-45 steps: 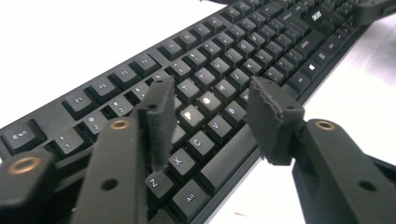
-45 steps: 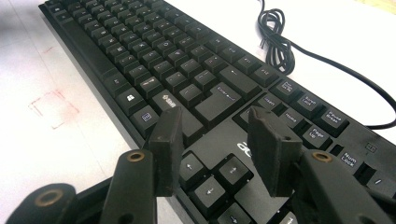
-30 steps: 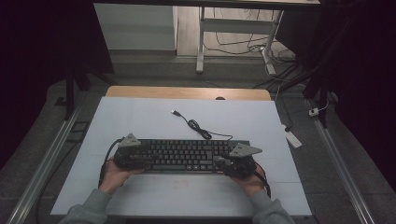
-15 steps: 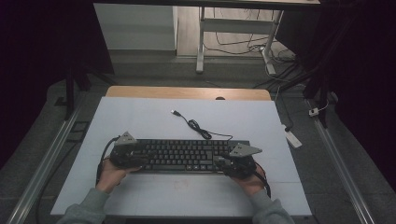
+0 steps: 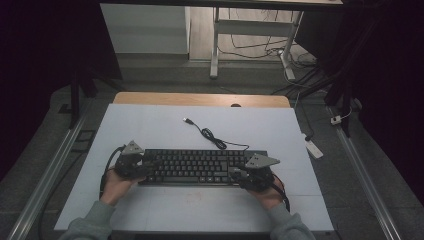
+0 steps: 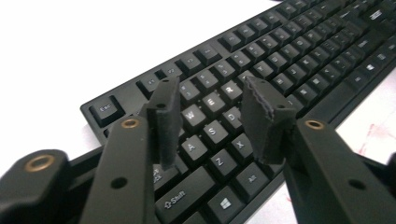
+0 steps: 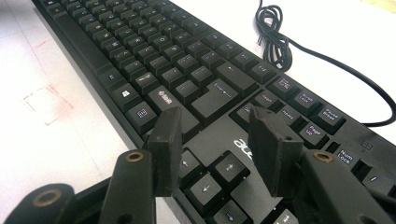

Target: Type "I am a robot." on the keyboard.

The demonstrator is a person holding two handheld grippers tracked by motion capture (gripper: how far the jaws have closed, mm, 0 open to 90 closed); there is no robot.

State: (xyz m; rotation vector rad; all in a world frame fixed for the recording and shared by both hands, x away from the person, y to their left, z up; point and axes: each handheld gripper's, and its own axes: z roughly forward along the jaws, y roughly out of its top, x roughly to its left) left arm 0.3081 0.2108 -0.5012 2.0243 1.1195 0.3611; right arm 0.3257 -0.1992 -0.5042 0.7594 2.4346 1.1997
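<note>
A white table (image 5: pixel 150 125) is seen, with a black keyboard (image 5: pixel 195 166) lying near its front edge, its cable (image 5: pixel 210 136) trailing behind. The left gripper (image 5: pixel 142 167) is held over the keyboard's left end, jaws apart, having just been closing, nothing clamped. The right gripper (image 5: pixel 240 175) is held over the right end, jaws apart.

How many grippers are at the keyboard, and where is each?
2. The left gripper sits over the left end of the keyboard, above the letter keys; the right gripper sits over its right end, above the arrow keys.
</note>
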